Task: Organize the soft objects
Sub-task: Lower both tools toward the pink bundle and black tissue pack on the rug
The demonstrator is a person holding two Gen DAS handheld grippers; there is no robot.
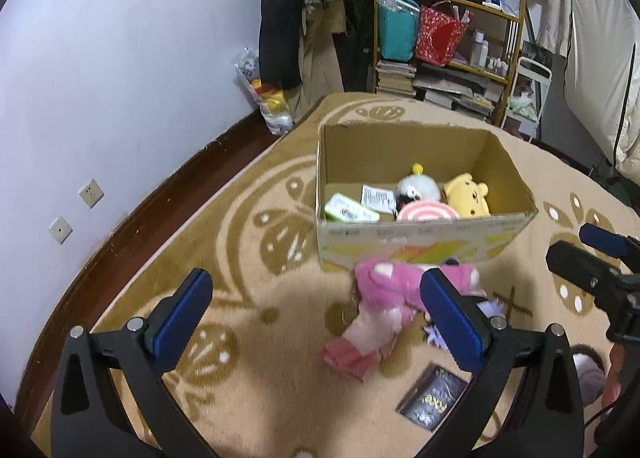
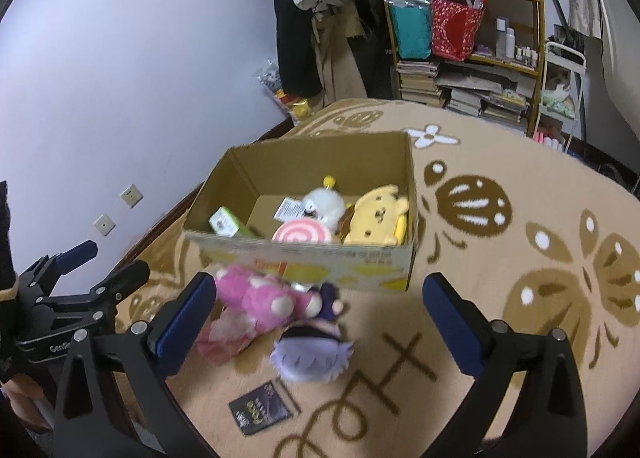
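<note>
On a patterned beige rug [image 2: 500, 322] in a cluttered room, an open cardboard box [image 2: 304, 262] serves as the collecting point for soft toys, and both hand-held tools hang over what is left outside it. Three toys already lie in the right half of the box: a yellow bear plush [image 2: 376, 218], a white round plush [image 2: 324, 204] topped with a yellow bobble, and a pink swirl cushion [image 2: 302, 234]; a green carton [image 2: 226, 222] and a paper tag occupy the left half. Two toys remain on the rug, just in front of the box's near wall: a pink plush [image 2: 260, 300] and, touching it on the nearer side, a purple-haired doll [image 2: 312, 354]. The left gripper [image 1: 316, 306] has its blue pads spread wide with nothing between them that they press on; the pink plush merely shows behind the right-hand pad. The right gripper [image 2: 320, 310] is equally wide open and empty, with both loose toys framed between its fingers, probably so either can be taken next. A small dark packet [image 2: 262, 410] lies flat on the rug nearer the cameras, apart from the toys. Judging by the layout, sorting is well along, with the two loose toys still to go in. Their closeness may make a clean single pick awkward.
</note>
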